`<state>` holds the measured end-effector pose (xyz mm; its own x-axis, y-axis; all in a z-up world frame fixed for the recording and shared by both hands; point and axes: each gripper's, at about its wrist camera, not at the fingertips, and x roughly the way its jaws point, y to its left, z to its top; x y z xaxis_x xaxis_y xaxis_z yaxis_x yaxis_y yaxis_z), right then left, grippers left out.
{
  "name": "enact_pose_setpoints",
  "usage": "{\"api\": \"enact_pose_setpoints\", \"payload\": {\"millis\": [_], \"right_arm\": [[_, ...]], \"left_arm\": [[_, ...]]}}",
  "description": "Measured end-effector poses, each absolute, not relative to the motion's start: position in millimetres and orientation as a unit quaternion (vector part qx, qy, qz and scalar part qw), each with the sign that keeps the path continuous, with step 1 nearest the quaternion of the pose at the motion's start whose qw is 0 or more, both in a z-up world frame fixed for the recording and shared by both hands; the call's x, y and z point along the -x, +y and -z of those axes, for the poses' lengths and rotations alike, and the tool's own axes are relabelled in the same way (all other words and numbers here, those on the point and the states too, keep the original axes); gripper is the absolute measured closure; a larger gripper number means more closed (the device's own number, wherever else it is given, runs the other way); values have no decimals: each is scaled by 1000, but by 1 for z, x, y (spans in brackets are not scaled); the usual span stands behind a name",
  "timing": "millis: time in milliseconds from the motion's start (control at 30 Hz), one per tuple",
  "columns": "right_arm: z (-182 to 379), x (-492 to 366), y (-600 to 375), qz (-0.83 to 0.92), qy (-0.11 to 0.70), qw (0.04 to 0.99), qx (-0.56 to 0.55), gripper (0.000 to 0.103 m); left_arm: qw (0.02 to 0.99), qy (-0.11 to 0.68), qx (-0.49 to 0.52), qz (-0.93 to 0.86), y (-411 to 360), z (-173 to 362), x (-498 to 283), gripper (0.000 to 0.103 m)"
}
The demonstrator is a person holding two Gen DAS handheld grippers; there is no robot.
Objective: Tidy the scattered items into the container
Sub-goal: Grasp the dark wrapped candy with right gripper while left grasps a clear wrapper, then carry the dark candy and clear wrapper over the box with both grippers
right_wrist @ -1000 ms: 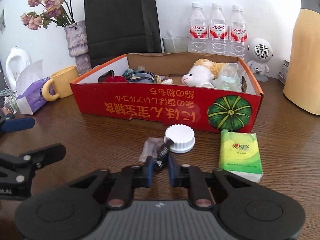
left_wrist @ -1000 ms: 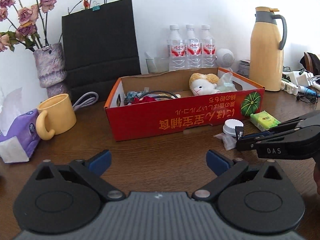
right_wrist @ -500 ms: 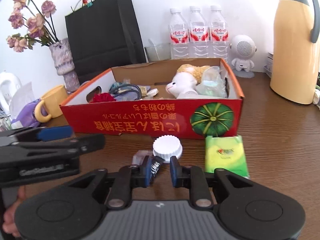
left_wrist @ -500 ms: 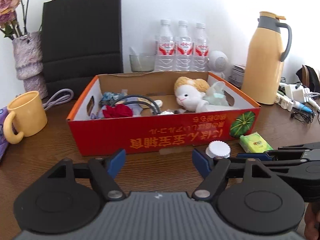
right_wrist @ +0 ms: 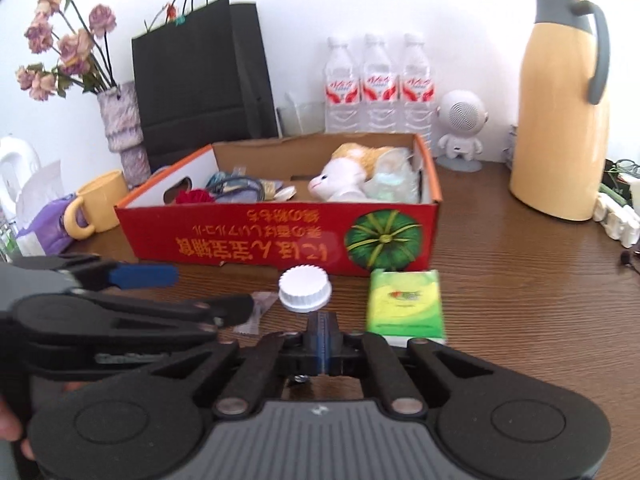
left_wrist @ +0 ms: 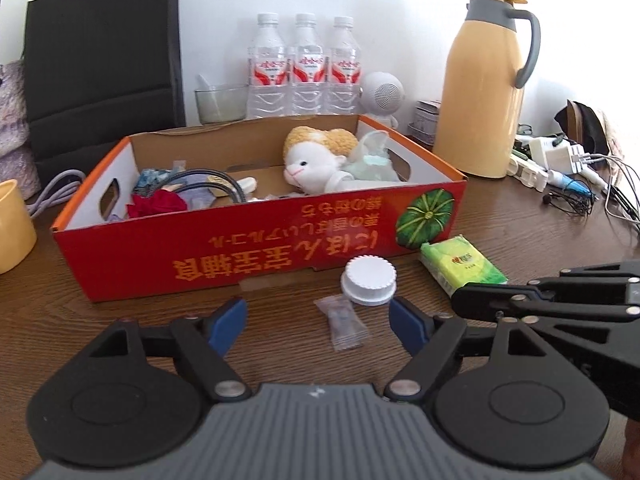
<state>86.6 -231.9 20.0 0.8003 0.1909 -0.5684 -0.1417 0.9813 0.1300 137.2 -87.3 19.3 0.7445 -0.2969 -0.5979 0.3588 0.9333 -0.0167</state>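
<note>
A red cardboard box [left_wrist: 240,256] [right_wrist: 240,240] stands on the wooden table and holds a plush toy [left_wrist: 316,164], a red cloth and cables. In front of it lie a white screw cap [left_wrist: 368,280] [right_wrist: 306,288], a green tissue pack [left_wrist: 462,264] [right_wrist: 402,300] and a small clear wrapped packet [left_wrist: 346,322]. My left gripper [left_wrist: 316,320] is open, and the packet lies on the table between its blue pads, untouched. My right gripper [right_wrist: 322,336] is shut with nothing in it, just short of the cap. Its tip [left_wrist: 460,304] shows at the right of the left wrist view.
Behind the box stand a black paper bag [left_wrist: 100,60], three water bottles [left_wrist: 304,68], a glass, a white speaker [right_wrist: 460,128] and a yellow thermos jug [left_wrist: 480,100]. A yellow mug [right_wrist: 100,204] and a flower vase [right_wrist: 120,128] are at the left. A power strip and cables [left_wrist: 560,160] lie at the right.
My right gripper let go of the small packet, drew back and shut empty. My left gripper swung right until its narrowed jaws straddled the packet.
</note>
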Motion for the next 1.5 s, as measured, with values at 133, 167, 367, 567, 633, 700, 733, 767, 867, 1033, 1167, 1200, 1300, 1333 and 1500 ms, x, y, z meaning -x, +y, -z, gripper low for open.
{"api": "enact_pose_setpoints", "payload": {"millis": [133, 167, 367, 567, 633, 700, 733, 767, 867, 1033, 1167, 1200, 1300, 1333, 1500], "right_arm": [[-21, -74, -252, -79, 307, 947, -59, 101], [-19, -73, -254, -81, 311, 945, -65, 98], [-12, -73, -238, -116, 323, 938, -53, 83], [-2, -85, -213, -117, 329, 937, -12, 77], [3, -87, -208, -111, 325, 939, 6, 77], [5, -84, -204, -112, 318, 941, 22, 82], [4, -83, -203, -114, 319, 941, 25, 93], [4, -83, -202, -115, 321, 940, 25, 94], [2, -79, -202, -102, 318, 942, 16, 95], [-25, -28, -203, -76, 242, 967, -8, 95], [-41, 28, -197, -75, 172, 982, -25, 95], [-43, 39, -195, -82, 155, 984, -28, 95], [-44, 67, -185, -93, 143, 985, -22, 95], [-43, 74, -183, -93, 140, 985, -26, 95], [-49, 93, -178, -86, 116, 989, -22, 95]], "left_arm": [[921, 344, -50, 177, -103, -9, -152, 49], [919, 351, -49, 171, -103, -6, -155, 62], [921, 352, -16, 164, -86, -8, -148, 85], [940, 317, -3, 128, -58, -18, -107, 85], [944, 306, 7, 122, -49, -23, -93, 85], [946, 302, 12, 113, -41, -28, -82, 85], [948, 300, 12, 110, -38, -28, -79, 85], [948, 300, 10, 104, -36, -29, -76, 85], [948, 301, 11, 100, -31, -31, -65, 85], [968, 244, -16, 64, -30, -43, -20, 85], [980, 195, -24, 19, -28, -44, 21, 85], [984, 177, -23, 12, -28, -45, 33, 85], [989, 141, -31, 9, -31, -48, 63, 85], [990, 137, -29, 13, -31, -49, 69, 85], [992, 124, -28, 19, -30, -57, 80, 85]]}}
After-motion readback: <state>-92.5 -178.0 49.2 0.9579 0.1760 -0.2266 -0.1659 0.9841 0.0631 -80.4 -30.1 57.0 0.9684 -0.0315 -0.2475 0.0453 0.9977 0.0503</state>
